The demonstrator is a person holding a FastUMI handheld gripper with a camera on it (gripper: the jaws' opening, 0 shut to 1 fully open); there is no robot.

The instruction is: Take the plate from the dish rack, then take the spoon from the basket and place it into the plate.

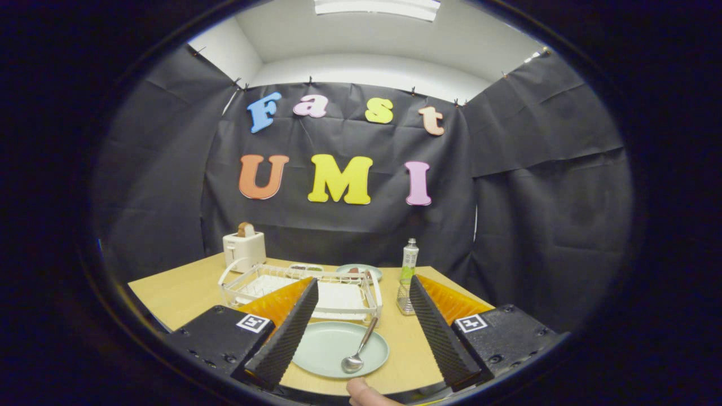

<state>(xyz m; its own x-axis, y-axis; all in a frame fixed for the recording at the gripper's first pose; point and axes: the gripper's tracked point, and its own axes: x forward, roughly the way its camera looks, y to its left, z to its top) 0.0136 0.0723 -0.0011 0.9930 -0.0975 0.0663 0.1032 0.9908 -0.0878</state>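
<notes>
Metal spoon [356, 354] in plate [333, 349], tool [361, 338] open.

Booth as I see it
Black cloth walls [536, 186], white ceiling with a light panel [377, 7], wooden counter [180, 293].

The left finger [285, 332] covers the plate's [330, 352] left rim and the rack's [338, 296] front left corner. The right finger [437, 332] hides part of the wire basket [404, 301] at centre right. Behind the rack, 2 small dishes [361, 270] are mostly hidden, and what they hold is too small to tell. A fingertip [364, 393] at bottom centre is cut off by the edge. The bottle's [409, 259] label is too small to make out.
</notes>
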